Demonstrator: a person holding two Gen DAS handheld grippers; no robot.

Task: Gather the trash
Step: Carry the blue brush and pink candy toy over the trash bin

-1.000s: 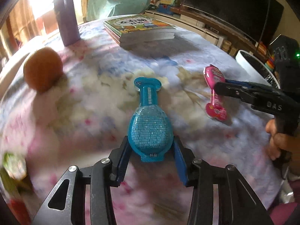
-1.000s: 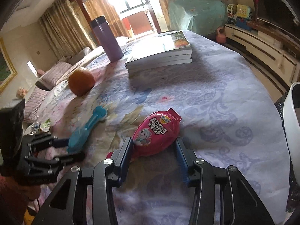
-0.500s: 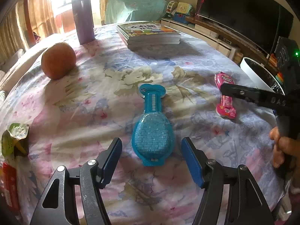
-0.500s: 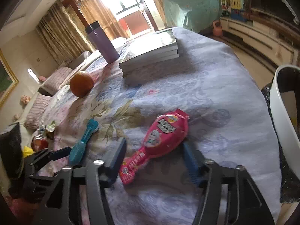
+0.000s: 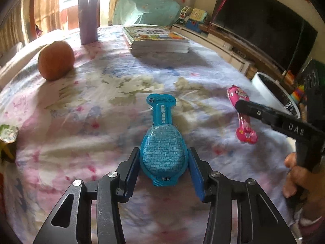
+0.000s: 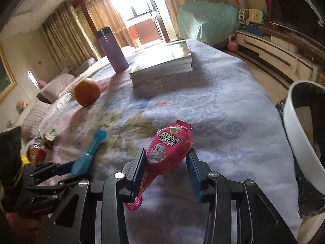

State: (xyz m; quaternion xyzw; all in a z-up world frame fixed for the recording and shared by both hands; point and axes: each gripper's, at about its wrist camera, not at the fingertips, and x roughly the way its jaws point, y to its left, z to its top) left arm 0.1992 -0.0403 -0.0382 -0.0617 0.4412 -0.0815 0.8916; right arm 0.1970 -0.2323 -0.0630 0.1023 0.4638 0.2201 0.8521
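Note:
A blue snack wrapper [image 5: 162,148] lies on the floral tablecloth, its wide end between the fingers of my left gripper [image 5: 163,160], which is closed in on it and touches both sides. A pink snack wrapper [image 6: 168,152] lies with its wide part between the fingers of my right gripper [image 6: 165,162]; the left finger touches it, a small gap shows at the right finger. The pink wrapper also shows in the left wrist view [image 5: 242,113], and the blue wrapper in the right wrist view [image 6: 89,152]. A white trash bin [image 6: 300,142] stands beside the table on the right.
An orange [image 5: 55,60], a purple flask [image 5: 88,18] and a stack of books [image 5: 156,38] stand at the far side of the table. More crumpled wrappers [image 6: 40,146] lie at the left table edge [image 5: 8,134]. A TV cabinet [image 6: 280,55] runs along the right wall.
Half a second ago both grippers were wide open and drawn back. Both have since moved forward and closed in around their wrappers, the left on the blue one, the right around the pink one.

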